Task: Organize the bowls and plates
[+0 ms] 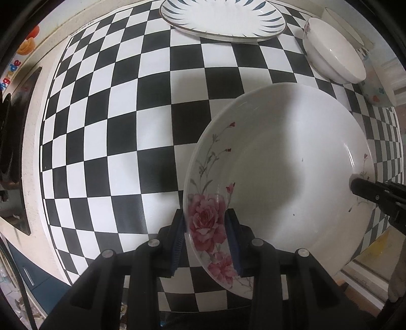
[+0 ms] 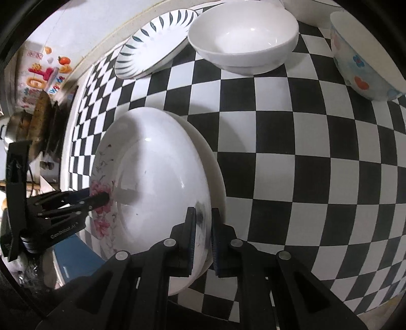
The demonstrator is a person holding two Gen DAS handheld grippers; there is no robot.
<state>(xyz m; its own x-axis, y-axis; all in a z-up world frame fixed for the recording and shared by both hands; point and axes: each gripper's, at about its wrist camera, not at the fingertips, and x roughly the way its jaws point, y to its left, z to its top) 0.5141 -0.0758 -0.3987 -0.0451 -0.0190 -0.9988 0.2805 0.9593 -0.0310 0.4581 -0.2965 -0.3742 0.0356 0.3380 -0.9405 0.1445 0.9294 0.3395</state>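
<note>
Rose plate (image 1: 279,165) hangs low over the check mat (image 1: 114,127), L gripper (image 1: 205,236) & R gripper (image 2: 203,236) both clamped on opposite rims, leaf plate (image 1: 223,20) & bowls lying far side, so either arm's equally near.

surface: black-and-white checkered mat (image 1: 152,106) | counter: pale speckled (image 1: 33,142) | cabinet: blue (image 1: 38,279)

A black-and-white checkered mat (image 1: 121,121) covers the surface (image 1: 33,162). Far left, colourful fruit stickers (image 2: 45,73) on the wall, above a metal pot (image 2: 15,127).
</note>
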